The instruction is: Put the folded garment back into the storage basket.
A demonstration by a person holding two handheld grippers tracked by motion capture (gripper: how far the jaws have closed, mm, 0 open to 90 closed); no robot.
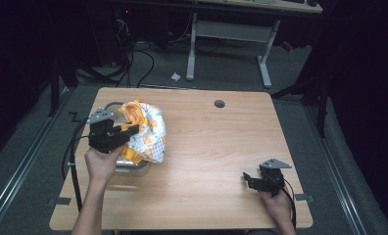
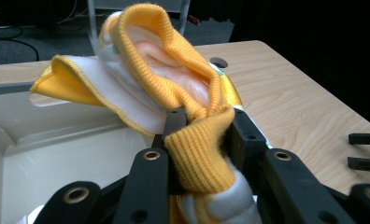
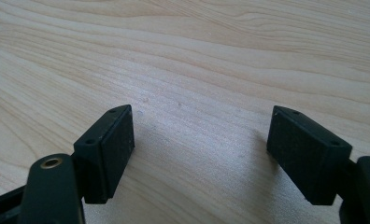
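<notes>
Centrally, a garment (image 1: 145,129) with yellow ribbed trim hangs over a white bin (image 2: 57,140) near the surface's (image 1: 216,161) left edge, its cuff clamped between the left gripper's (image 2: 204,128) fingers. Right gripper (image 3: 199,149), fingers apart, rests near the front right corner. Step in hand: probably lifting the garment; next, clear the bin's rim.

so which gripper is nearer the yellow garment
Left. The left gripper has its jaws shut on the yellow garment; the right gripper sits open, far across the table.
</notes>
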